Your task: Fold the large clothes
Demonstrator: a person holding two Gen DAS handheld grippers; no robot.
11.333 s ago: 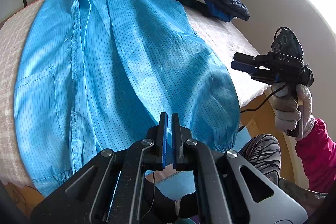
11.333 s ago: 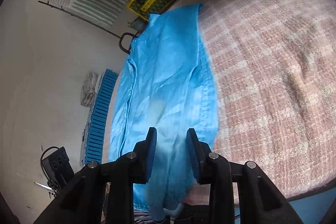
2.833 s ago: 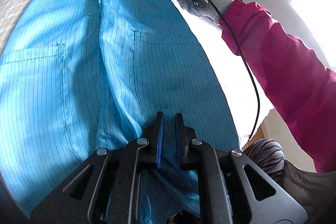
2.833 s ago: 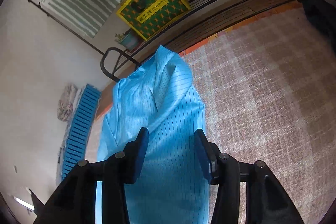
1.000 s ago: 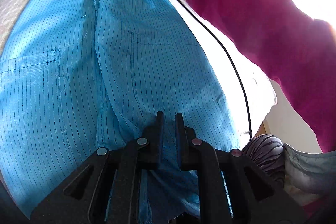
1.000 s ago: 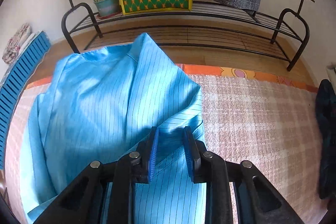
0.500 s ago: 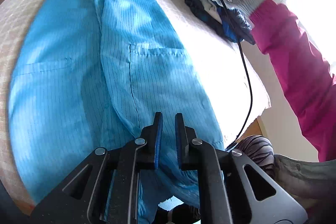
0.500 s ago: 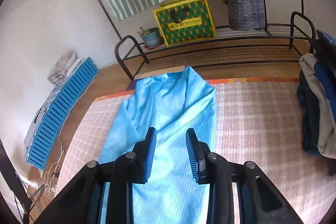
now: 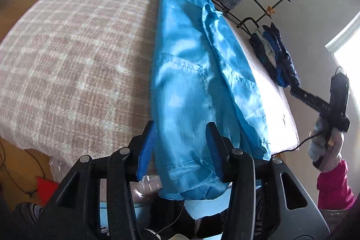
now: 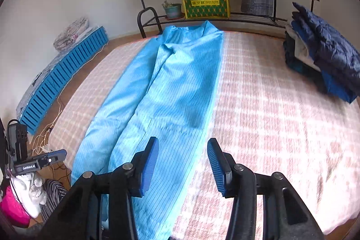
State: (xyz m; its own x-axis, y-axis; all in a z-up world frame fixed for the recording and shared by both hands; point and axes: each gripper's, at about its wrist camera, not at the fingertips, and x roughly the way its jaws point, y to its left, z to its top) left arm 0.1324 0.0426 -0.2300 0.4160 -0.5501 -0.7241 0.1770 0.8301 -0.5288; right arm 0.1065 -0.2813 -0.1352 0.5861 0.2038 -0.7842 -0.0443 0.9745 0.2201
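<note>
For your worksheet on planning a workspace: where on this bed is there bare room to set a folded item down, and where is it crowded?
Bare plaid blanket lies between the long blue garment and the pile of dark clothes. A second free patch lies on the garment's other side, towards the blue slatted panel. The corner with the pile is crowded; the garment fills the middle strip.

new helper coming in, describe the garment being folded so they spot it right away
On the pink checked bed cover, look along its middle toward the clothes rack. The blue garment lies there as a long narrow strip, bright, thin-striped, unlike the dark clothes pile at the bed's edge.
</note>
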